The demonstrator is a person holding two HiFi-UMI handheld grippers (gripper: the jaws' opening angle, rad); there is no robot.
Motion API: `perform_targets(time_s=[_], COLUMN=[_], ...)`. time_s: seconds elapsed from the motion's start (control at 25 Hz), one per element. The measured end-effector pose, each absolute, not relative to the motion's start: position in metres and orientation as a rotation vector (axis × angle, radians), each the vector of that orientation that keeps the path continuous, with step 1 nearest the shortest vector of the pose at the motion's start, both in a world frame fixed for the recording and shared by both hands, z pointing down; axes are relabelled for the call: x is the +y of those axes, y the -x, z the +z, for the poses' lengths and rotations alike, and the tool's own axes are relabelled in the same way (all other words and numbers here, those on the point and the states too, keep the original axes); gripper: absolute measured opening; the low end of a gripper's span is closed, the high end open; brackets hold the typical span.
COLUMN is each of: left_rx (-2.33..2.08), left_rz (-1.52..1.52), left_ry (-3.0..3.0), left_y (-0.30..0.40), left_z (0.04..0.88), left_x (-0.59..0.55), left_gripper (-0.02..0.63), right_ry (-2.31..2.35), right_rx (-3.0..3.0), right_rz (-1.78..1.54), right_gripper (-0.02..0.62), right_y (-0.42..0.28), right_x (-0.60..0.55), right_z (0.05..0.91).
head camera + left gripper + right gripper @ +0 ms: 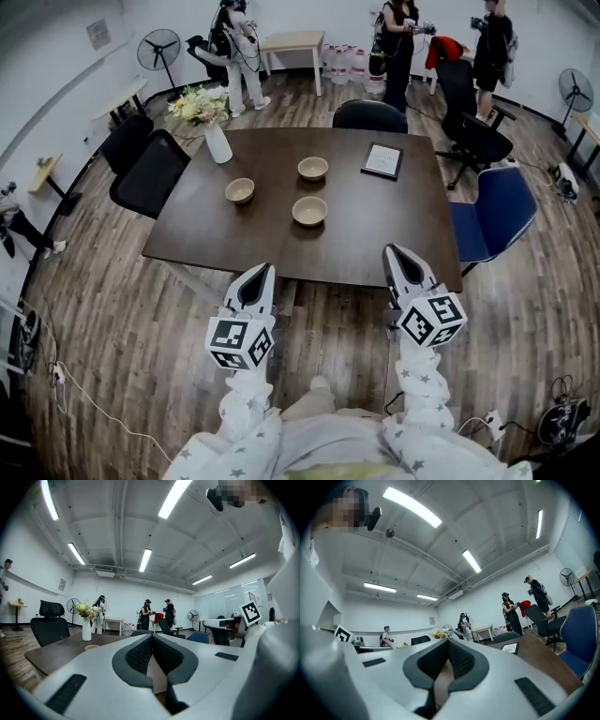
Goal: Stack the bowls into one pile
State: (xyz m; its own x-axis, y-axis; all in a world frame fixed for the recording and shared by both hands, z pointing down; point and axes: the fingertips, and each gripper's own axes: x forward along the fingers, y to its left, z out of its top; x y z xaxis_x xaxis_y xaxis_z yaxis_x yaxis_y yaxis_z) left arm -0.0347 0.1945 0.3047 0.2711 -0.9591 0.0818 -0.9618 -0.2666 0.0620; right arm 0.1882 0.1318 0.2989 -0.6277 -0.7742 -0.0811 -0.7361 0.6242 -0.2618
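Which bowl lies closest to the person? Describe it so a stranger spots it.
Find the dark brown table in the room's middle; three tan bowls form a triangle on it. The wanted bowl is nearest the person's edge of the table, while the left bowl and the far bowl sit farther back.

You're facing a dark desk (375, 244): white vase (217, 142) of flowers far left, framed card (382, 160) far right. Black chair (150, 173) at its left, blue chair (497, 211) at its right. People (398, 42) stand by the far wall.
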Motion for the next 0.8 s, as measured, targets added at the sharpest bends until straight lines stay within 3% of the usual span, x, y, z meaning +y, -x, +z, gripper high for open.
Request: perform_targets(time_s=[0.8], left_rx=[-1.758], left_rz=[0.048], left_ry=[-2.367], left_y=[0.082], left_z=[0.348], left_x=[0.119], left_gripper=[0.025], right_ry=[1.294], right_rx=[2.700], right_rz=[-0.414], right_gripper=[0.021], right_y=[-0.134], right_x=[0.057], right_z=[0.340])
